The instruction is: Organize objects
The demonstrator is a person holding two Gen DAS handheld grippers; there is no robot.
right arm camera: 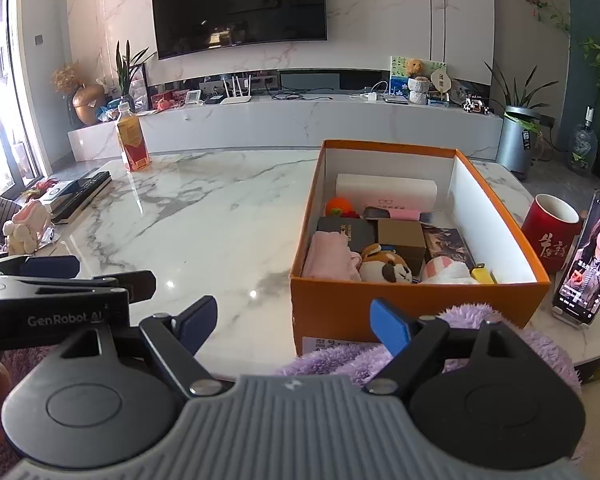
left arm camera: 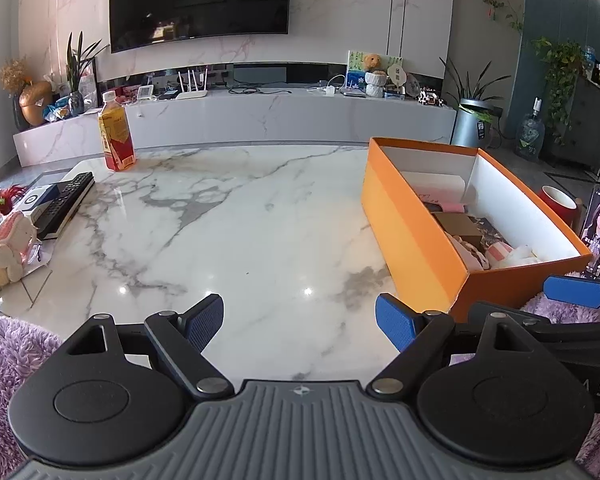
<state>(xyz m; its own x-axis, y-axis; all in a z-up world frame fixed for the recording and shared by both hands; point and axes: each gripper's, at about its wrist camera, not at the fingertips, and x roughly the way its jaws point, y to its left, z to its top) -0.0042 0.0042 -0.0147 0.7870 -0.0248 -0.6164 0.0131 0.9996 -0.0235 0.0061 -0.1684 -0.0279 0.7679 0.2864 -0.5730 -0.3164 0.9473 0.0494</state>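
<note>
Your left gripper (left arm camera: pixel 300 326) and right gripper (right arm camera: pixel 296 326) both hang wide open, holding nothing, above the marble table (right arm camera: pixel 204 216). The orange box (right arm camera: pixel 416 300), packed with small items, sits just ahead of your right gripper.

Each black tool with blue ribbed pads, left (left arm camera: pixel 299 322) and right (right arm camera: pixel 294 324), has silver pivot screws, round black discs and a grey ribbed base; fluffy lilac sleeves (right arm camera: pixel 476 316) show.
</note>
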